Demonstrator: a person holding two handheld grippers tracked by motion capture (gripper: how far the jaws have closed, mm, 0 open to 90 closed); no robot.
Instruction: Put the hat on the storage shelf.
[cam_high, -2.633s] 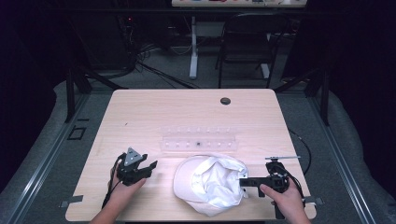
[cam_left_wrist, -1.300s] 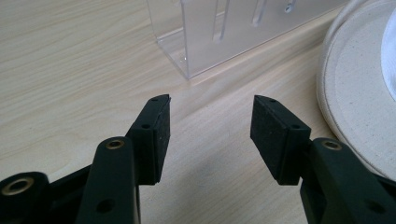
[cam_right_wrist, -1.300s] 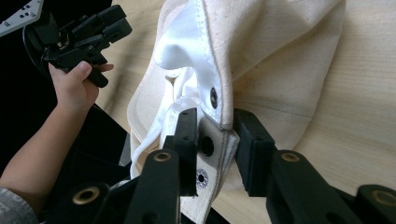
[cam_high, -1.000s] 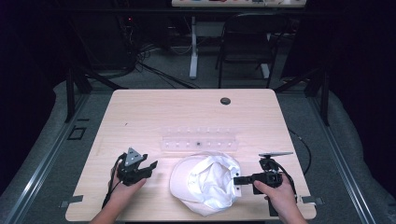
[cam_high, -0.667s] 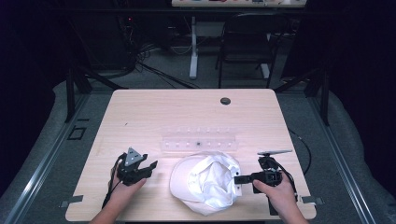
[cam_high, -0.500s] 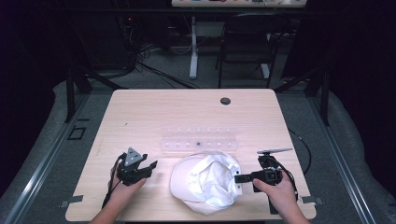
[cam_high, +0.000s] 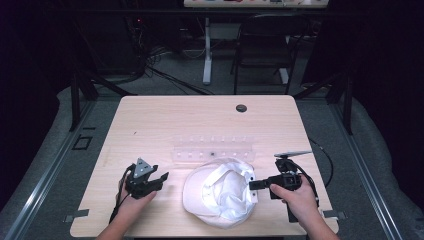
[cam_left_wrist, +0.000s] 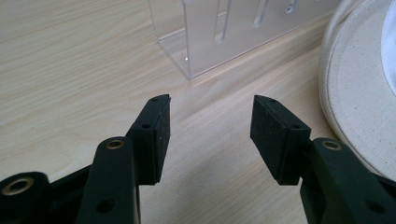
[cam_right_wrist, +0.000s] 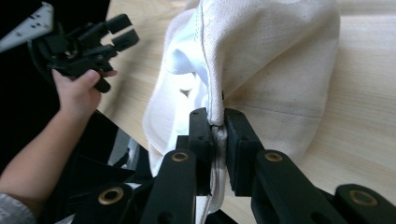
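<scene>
A white cloth cap (cam_high: 219, 192) lies inside-up near the front middle of the wooden table (cam_high: 200, 120). My right gripper (cam_high: 254, 185) is shut on the cap's right edge; in the right gripper view the cap (cam_right_wrist: 261, 70) hangs from the pinched rim between the jaws of that gripper (cam_right_wrist: 217, 140). My left gripper (cam_high: 161, 178) rests at the front left, open and holding nothing, a short gap left of the cap. In the left gripper view its open gripper (cam_left_wrist: 210, 126) hovers over bare wood, with the cap's brim (cam_left_wrist: 359, 93) at the right.
A clear acrylic rack (cam_high: 212, 150) with a row of slots stands just behind the cap, also close ahead as the rack (cam_left_wrist: 233, 32) in the left gripper view. A dark round hole (cam_high: 241, 108) sits at the table's back. A chair (cam_high: 265, 45) stands beyond the table.
My right gripper has moved slightly left and back with the cap's edge, so the cap has bunched and shifted a little. The left gripper has stayed put.
</scene>
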